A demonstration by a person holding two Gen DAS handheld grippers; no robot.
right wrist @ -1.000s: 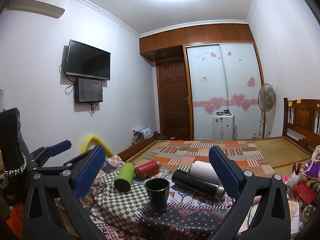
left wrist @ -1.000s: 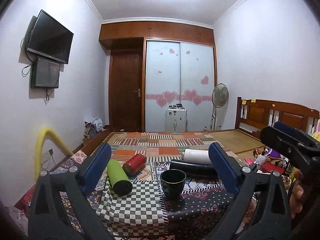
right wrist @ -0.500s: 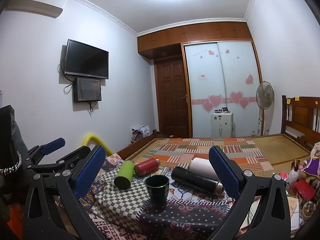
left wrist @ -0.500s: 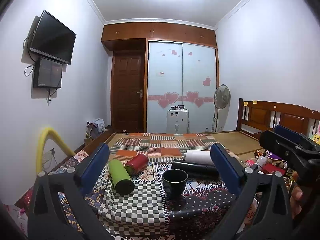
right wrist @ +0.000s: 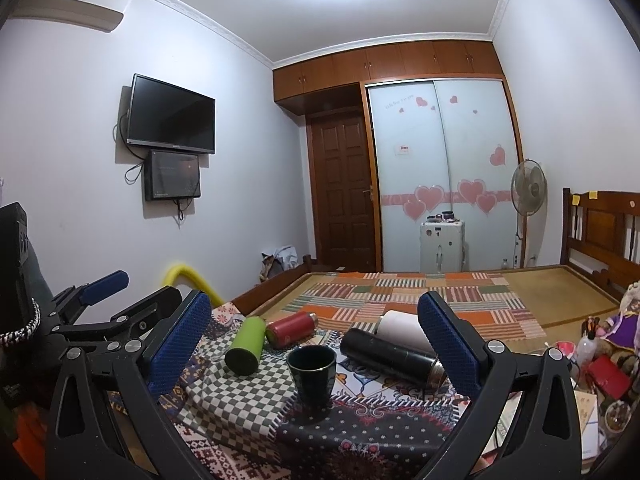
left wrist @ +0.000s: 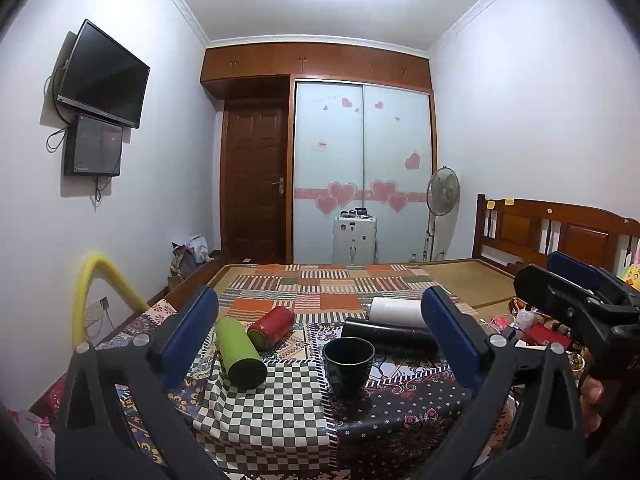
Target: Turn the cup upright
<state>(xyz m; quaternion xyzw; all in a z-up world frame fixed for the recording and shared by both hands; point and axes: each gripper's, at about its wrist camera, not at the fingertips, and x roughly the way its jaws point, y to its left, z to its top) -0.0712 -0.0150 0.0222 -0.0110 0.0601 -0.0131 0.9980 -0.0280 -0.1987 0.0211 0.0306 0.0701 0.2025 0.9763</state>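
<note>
Plainly, both left tongs (left wrist: 320, 340) and right tongs (right wrist: 314, 340) gape, empty, around the upright dark cup (right wrist: 311, 369); no legible writing.

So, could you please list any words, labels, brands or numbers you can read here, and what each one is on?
None can be read.
Wardrobe door: small label and a faint line of script, both blurred.
TV: brand mark on lower edge, too small.
Air conditioner: tiny marks, unreadable.
Cup: no print visible.

I see a dark green cup (right wrist: 311, 375) with a gold rim on a grey-and-white checked cloth (right wrist: 240, 400). Beside it, a lime green bottle (right wrist: 246, 345), a red bottle (right wrist: 291, 329), a black flask (right wrist: 390, 357), a white cylinder (right wrist: 404, 331). My finger pads (right wrist: 178, 346) are blue.
</note>
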